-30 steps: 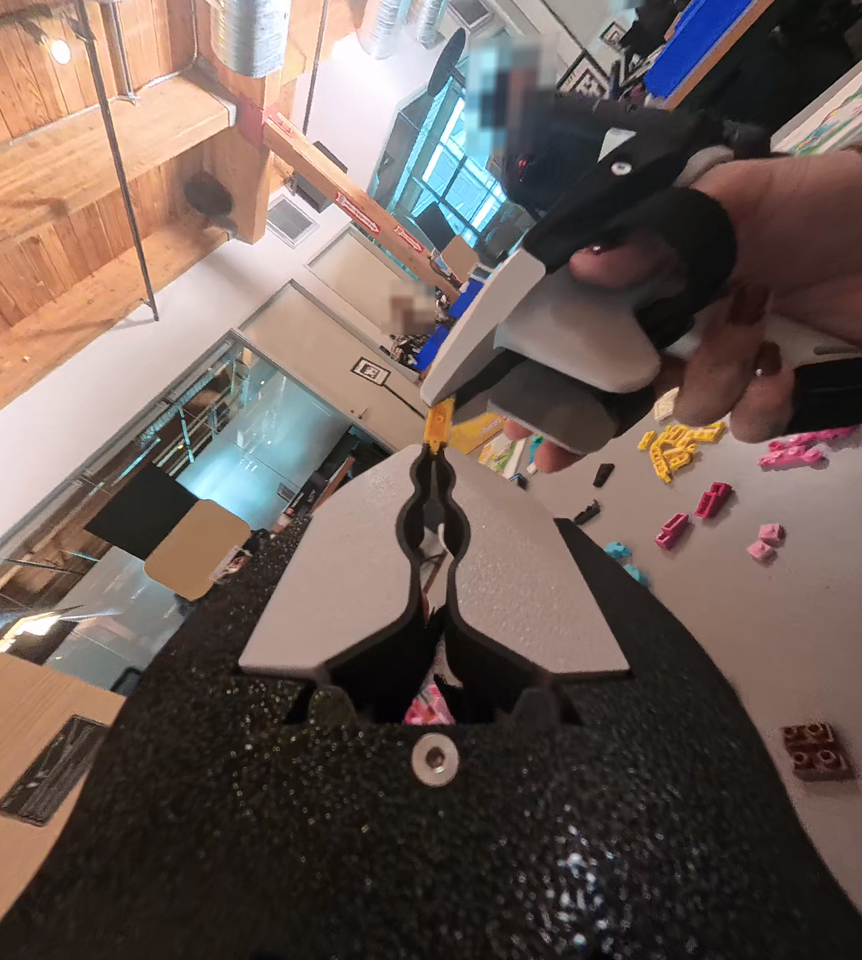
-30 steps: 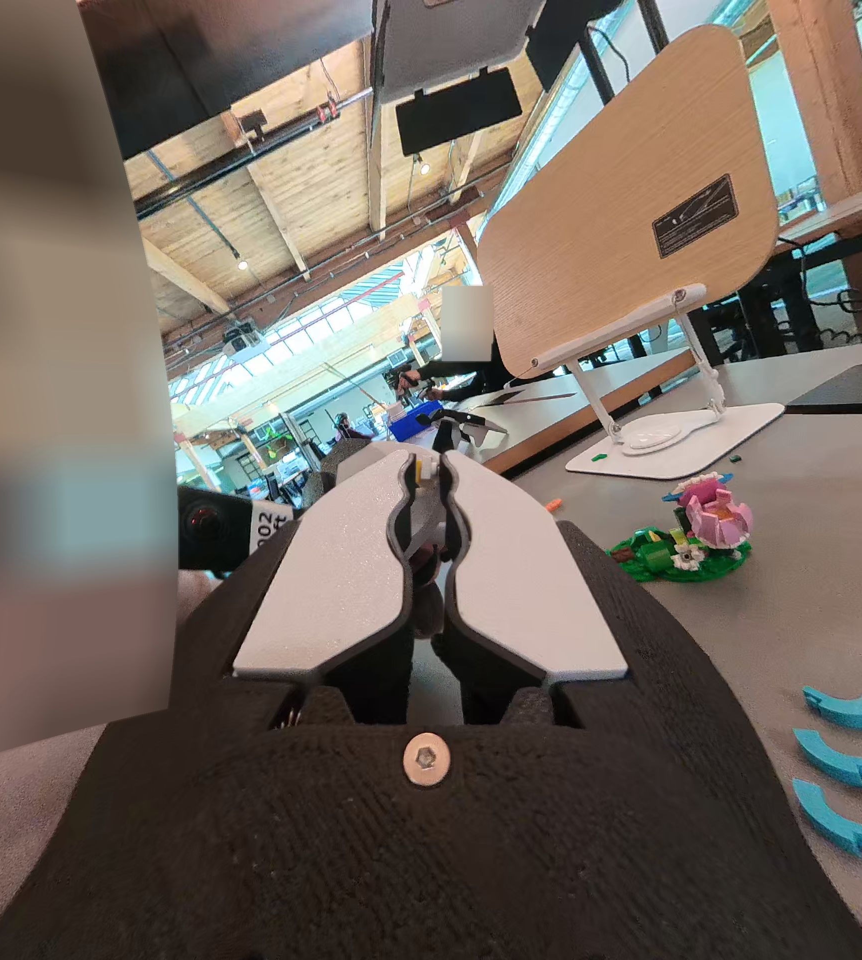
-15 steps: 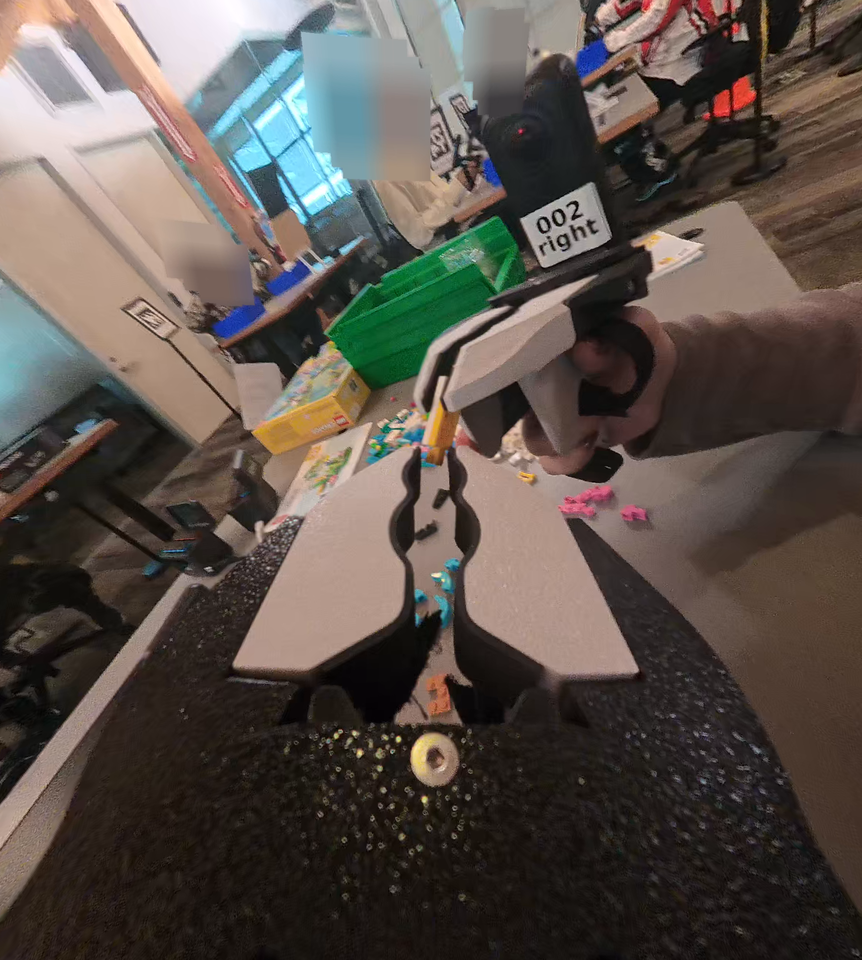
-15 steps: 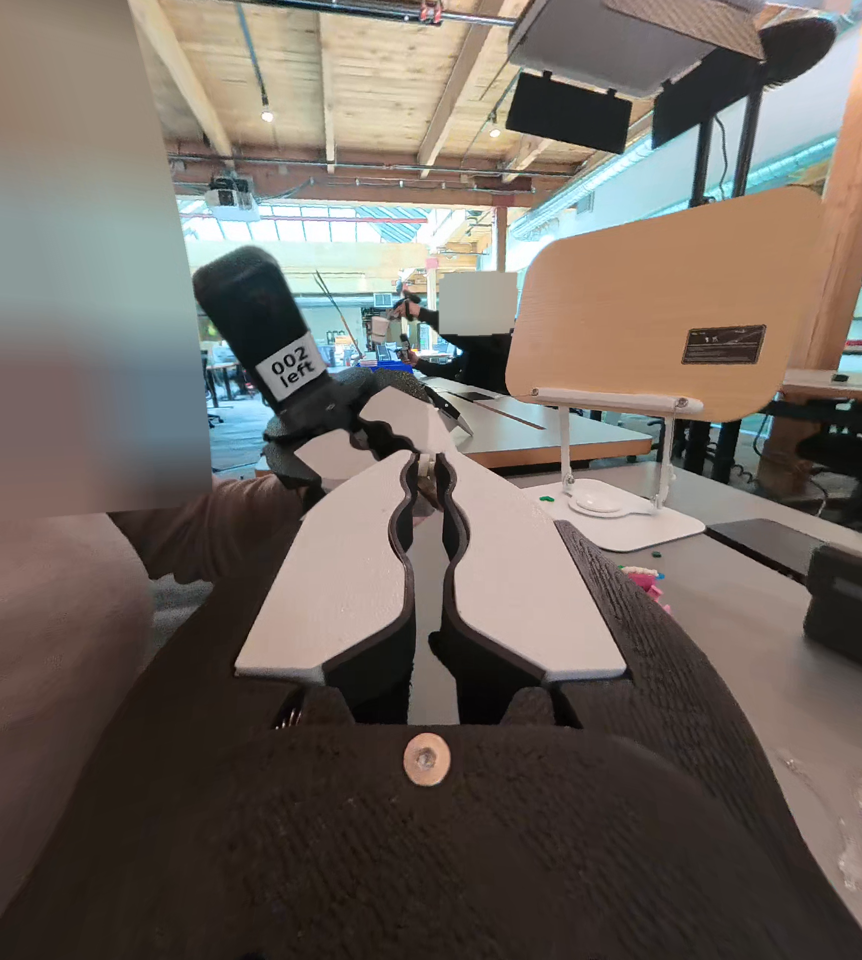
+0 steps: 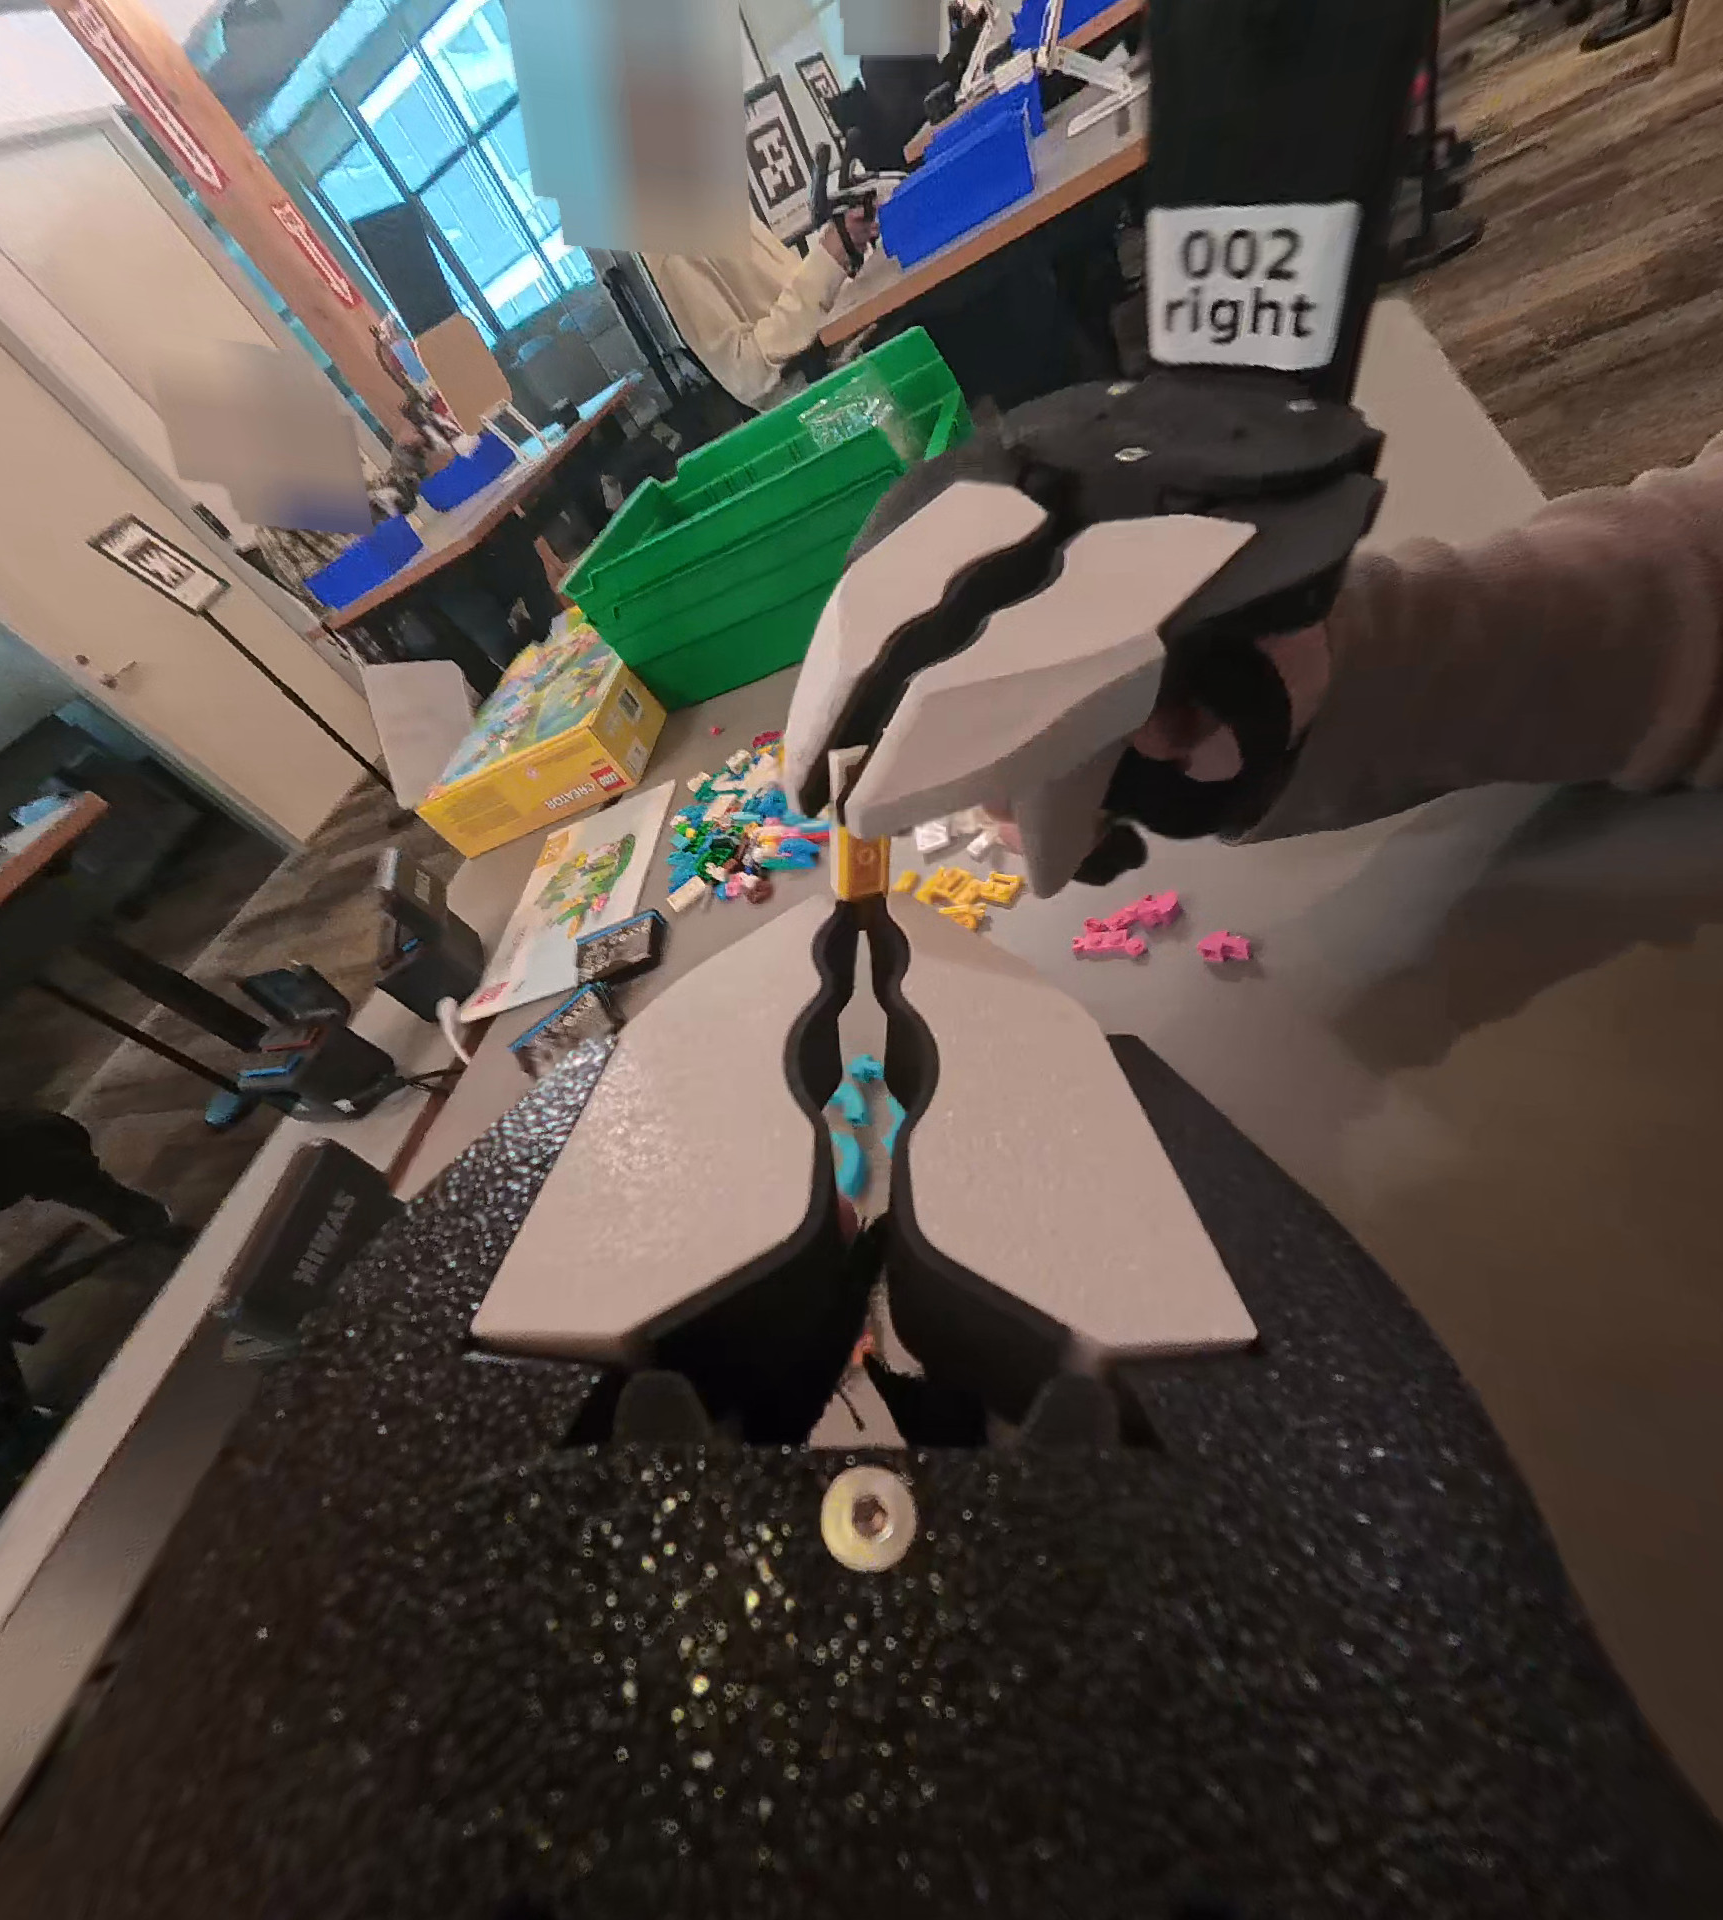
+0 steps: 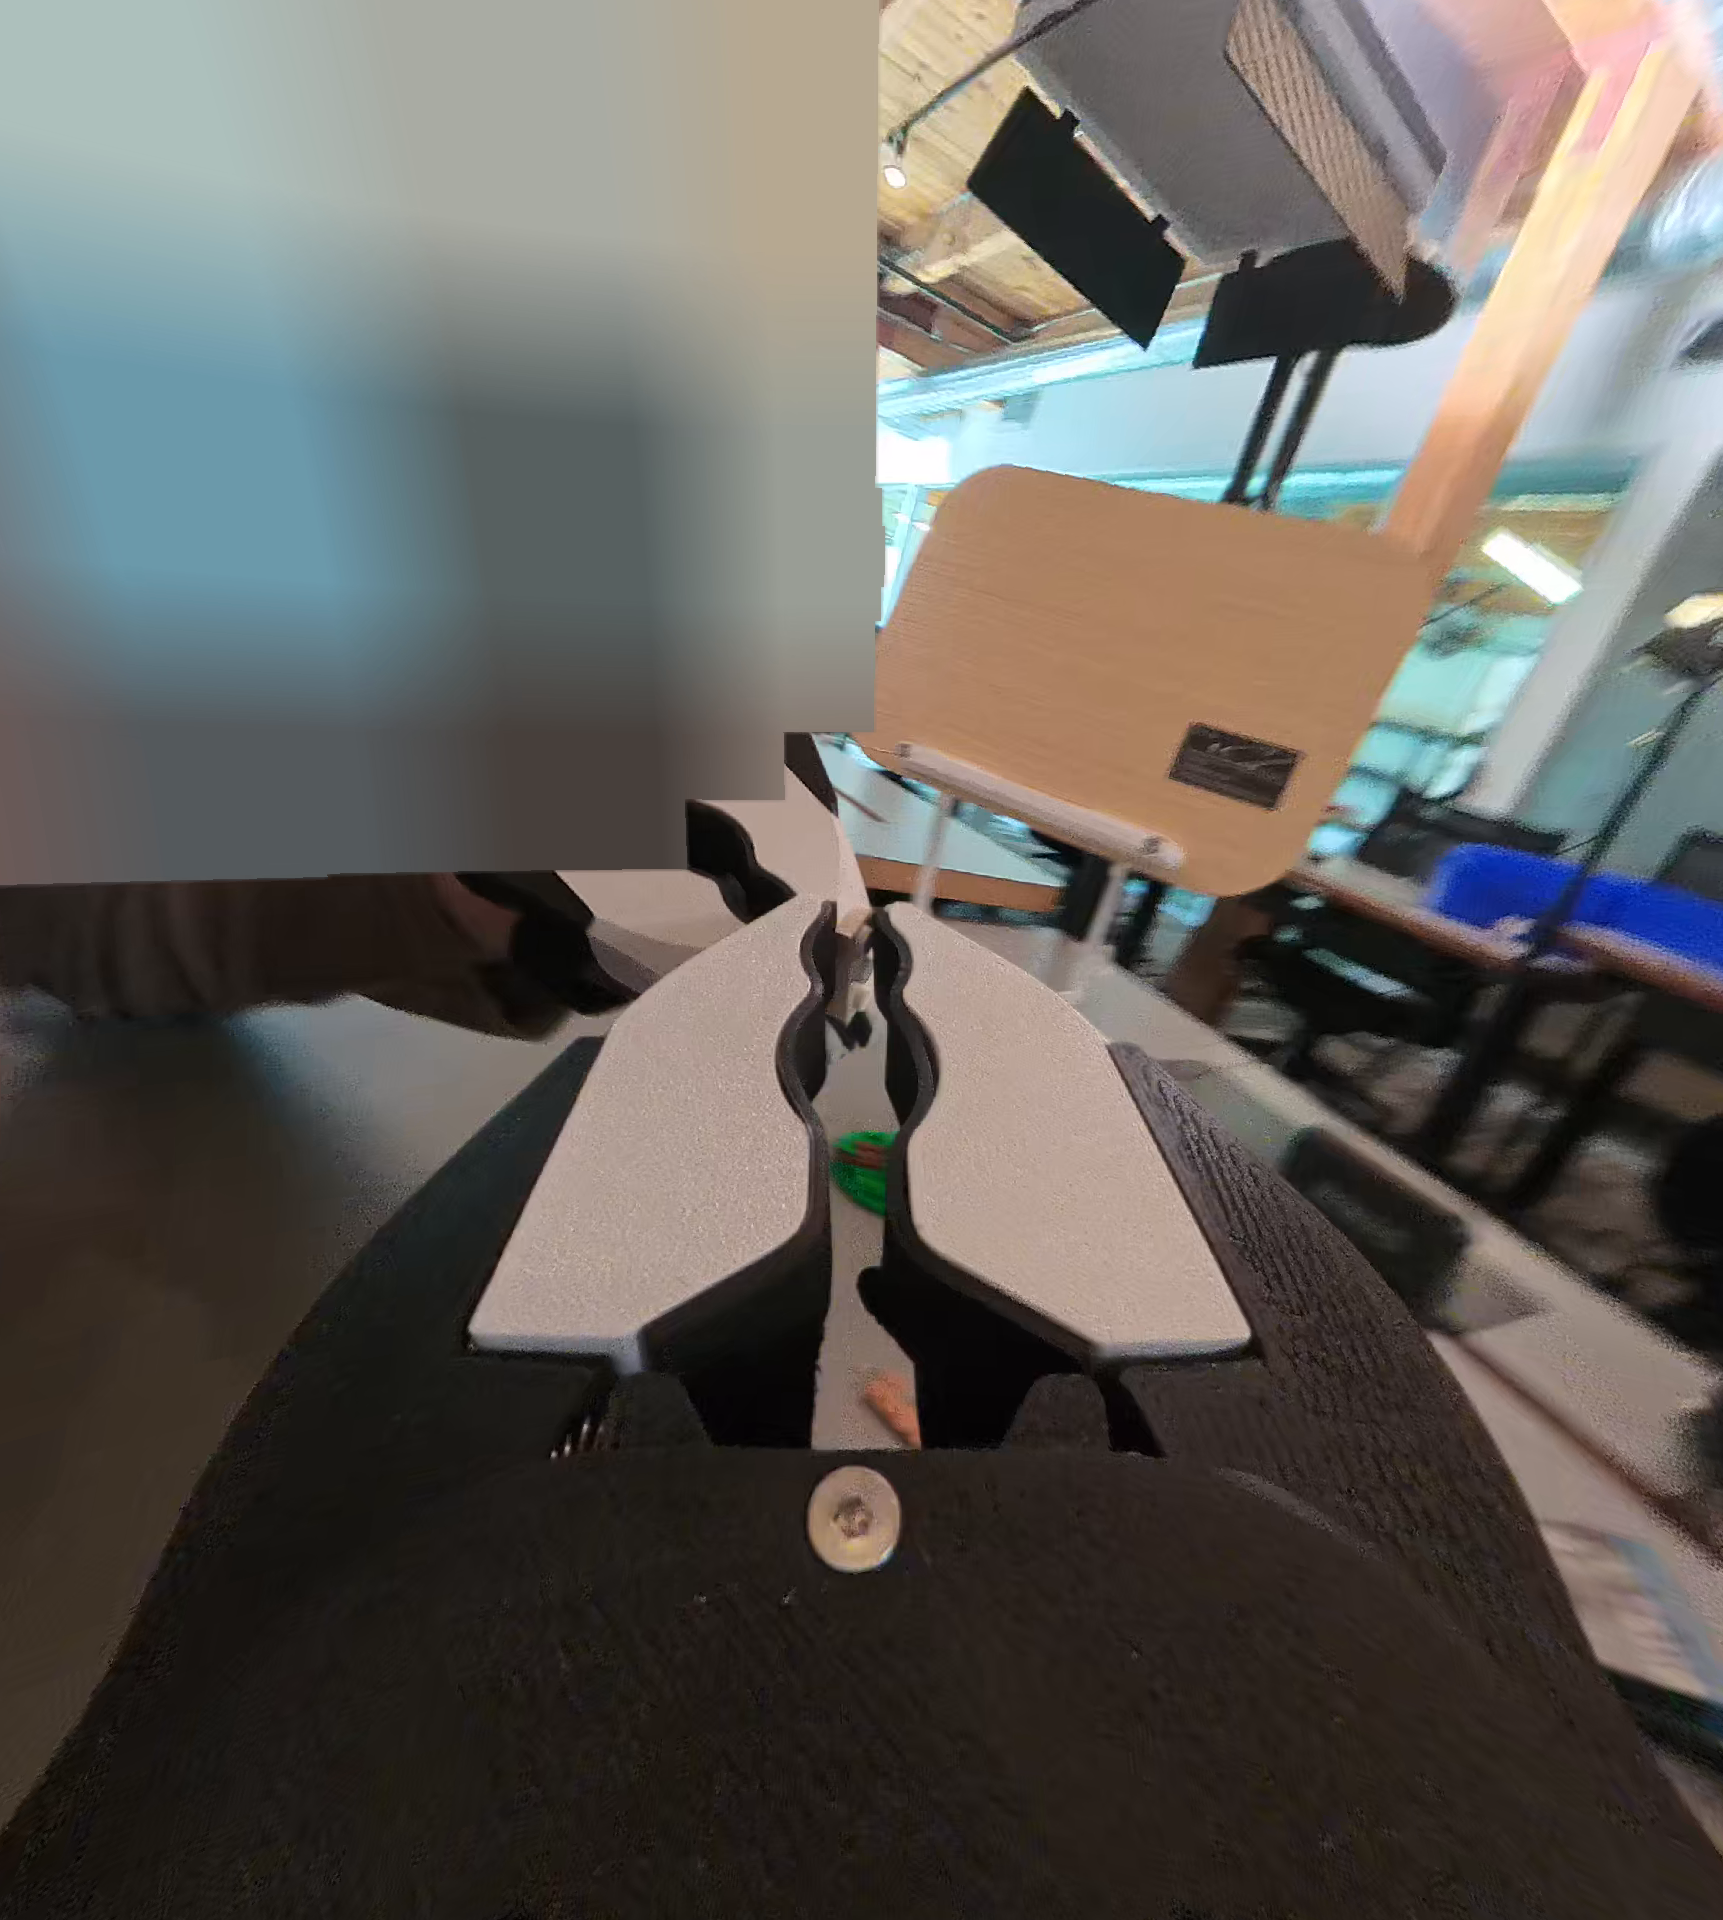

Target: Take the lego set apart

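Note:
In the left wrist view my left gripper (image 5: 852, 916) is shut on a small yellow lego piece (image 5: 862, 868), held above the grey table (image 5: 1304, 1039). My right gripper (image 5: 836, 795) comes down from above, tip to tip with it, and is shut on a white piece (image 5: 842, 771) joined to the yellow one. In the right wrist view the right gripper (image 6: 852, 925) pinches the white piece (image 6: 852, 971). The left gripper's fingers (image 6: 732, 862) show just beyond its tip. Whether the two pieces are still joined is hidden.
Loose pieces lie on the table: a yellow pile (image 5: 961, 888), pink ones (image 5: 1127, 925), a mixed pile (image 5: 743, 831), cyan curves (image 5: 862, 1122). Green bins (image 5: 763, 561), a yellow box (image 5: 545, 758) and a booklet (image 5: 576, 894) stand behind. A wooden stand (image 6: 1127, 665) and a green build (image 6: 862, 1164) are opposite.
Both grippers have turned together with the small piece still between their tips. The left view swung from the ceiling down to the table. The right gripper now stands more upright over the left tip.

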`<state>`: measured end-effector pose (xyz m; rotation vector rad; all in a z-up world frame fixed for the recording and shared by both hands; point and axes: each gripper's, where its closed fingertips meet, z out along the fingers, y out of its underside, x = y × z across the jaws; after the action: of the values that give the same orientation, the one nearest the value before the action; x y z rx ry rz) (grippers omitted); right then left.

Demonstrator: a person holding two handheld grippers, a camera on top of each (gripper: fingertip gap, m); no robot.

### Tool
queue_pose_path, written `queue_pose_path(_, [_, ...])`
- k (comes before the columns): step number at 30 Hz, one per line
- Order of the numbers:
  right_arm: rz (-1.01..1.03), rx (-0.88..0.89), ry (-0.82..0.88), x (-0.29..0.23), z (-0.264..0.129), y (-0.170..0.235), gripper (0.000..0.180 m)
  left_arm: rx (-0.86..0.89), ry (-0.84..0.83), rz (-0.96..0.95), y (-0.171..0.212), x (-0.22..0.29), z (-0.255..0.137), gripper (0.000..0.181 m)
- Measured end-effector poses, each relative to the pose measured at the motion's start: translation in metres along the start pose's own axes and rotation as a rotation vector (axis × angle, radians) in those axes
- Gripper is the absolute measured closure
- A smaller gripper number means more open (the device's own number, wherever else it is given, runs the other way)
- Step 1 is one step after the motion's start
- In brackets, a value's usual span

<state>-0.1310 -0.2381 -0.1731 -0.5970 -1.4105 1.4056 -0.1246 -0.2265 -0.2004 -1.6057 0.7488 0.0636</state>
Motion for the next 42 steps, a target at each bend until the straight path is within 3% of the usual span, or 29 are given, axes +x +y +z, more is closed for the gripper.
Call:
queue_pose_path(3, [0.214,0.045,-0.082,0.001,-0.004,-0.001,0.174,0.013,-0.048,0.11,-0.002,-0.001,-0.001,0.179])
queue_pose_path(13, [0.505,0.166,-0.137,0.01,-0.01,-0.009,0.169,-0.018,-0.152,0.231,0.001,-0.009,0.0,0.179])
queue_pose_path(18, [0.496,0.114,-0.099,0.012,-0.009,-0.001,0.163,-0.028,-0.211,0.235,0.002,-0.016,-0.001,0.179])
queue_pose_path(20, [0.493,0.119,-0.081,0.013,-0.009,0.0,0.173,-0.027,-0.218,0.257,0.001,-0.016,-0.001,0.179])
queue_pose_path(27, [0.515,0.102,-0.108,0.009,-0.007,0.004,0.174,-0.059,-0.26,0.355,0.002,-0.016,0.0,0.179])
queue_pose_path(33, [0.331,0.062,0.0,0.014,-0.009,0.003,0.177,-0.042,-0.269,0.368,-0.002,-0.013,-0.001,0.179])
queue_pose_path(38, [0.034,-0.045,0.16,0.021,-0.008,0.008,0.178,-0.018,-0.192,0.201,0.002,-0.009,0.003,0.179])
queue_pose_path(42, [-0.043,-0.109,0.171,0.022,-0.009,0.014,0.179,0.027,-0.1,0.029,0.006,-0.006,0.004,0.179])
